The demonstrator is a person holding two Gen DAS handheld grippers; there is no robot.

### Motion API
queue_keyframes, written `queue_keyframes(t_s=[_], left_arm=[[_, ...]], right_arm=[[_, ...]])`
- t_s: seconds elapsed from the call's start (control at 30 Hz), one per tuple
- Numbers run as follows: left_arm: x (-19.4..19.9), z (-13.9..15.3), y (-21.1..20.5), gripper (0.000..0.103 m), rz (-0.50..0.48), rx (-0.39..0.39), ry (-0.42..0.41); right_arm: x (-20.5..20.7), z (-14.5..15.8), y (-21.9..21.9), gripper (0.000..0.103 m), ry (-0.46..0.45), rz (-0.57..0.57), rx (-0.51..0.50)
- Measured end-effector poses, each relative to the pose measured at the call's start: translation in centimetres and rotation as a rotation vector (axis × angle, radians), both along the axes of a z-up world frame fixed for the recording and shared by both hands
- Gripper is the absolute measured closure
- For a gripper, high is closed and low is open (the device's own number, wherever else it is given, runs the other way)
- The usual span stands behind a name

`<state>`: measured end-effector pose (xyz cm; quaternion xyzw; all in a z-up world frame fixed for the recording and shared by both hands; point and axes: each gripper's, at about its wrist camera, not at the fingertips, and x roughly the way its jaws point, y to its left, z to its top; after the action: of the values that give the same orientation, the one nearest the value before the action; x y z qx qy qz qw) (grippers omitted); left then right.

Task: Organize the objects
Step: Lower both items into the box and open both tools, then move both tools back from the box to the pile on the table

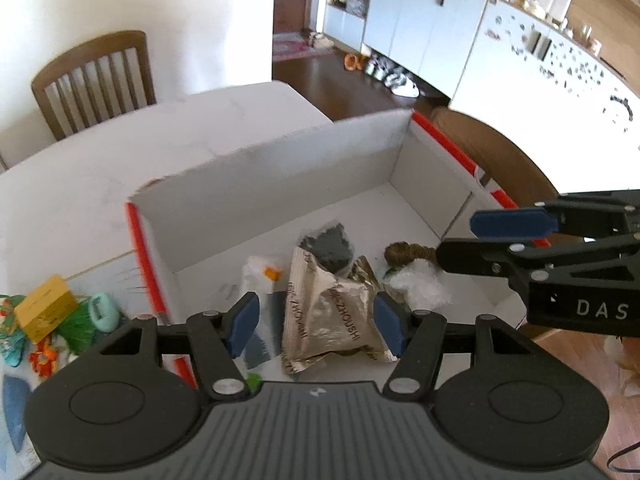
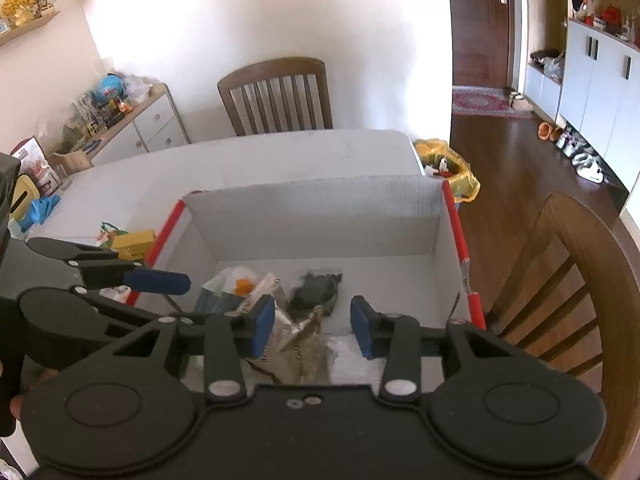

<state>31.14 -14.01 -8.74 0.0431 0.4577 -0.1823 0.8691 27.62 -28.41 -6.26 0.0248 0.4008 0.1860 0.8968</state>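
You held both tongs over the open white box (image 1: 280, 168) with the red edges. Your left tongs (image 1: 316, 322) stood apart, empty, with the silver packet (image 1: 328, 312) lying on the box floor below and between their blue pads. Ahead of them lay a black bundle (image 1: 328, 246), and to their right a brown coil (image 1: 404, 252). Your right tongs (image 2: 313, 330) were also apart, gripping nothing. A yellow block (image 1: 48, 306) sat outside the box, left of your left tongs.
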Motion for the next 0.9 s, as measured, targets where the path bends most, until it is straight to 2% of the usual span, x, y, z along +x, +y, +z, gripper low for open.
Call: queue_keyframes(t_s=[0.13,0.47,0.57,0.73,0.8,0.9], left_arm=[[-0.9,1.2,1.2,0.041,0.019,-0.013,-0.029],[-3.8,3.9,4.4,0.040,0.033,-0.044,-0.095],[-4.7,4.7,5.7,0.035,0.034,-0.057,-0.115],[-6.0,5.8,8.4,0.033,0.052,-0.077,-0.142],[-6.4,6.0,9.5,0.029,0.063,-0.080,-0.150],[-6.9,6.4,11.4,0.027,0.077,-0.095,-0.159]], right_arm=[[-0.9,0.8,0.8,0.054,-0.024,-0.005,0.009],[-3.1,2.8,2.9,0.045,-0.078,-0.016,0.028],[-3.8,3.4,3.9,0.043,-0.085,-0.011,0.041],[-4.9,3.9,6.0,0.037,-0.095,-0.011,0.058],[-5.2,4.1,6.9,0.031,-0.100,-0.011,0.069],[-5.8,4.3,8.3,0.024,-0.112,-0.007,0.069]])
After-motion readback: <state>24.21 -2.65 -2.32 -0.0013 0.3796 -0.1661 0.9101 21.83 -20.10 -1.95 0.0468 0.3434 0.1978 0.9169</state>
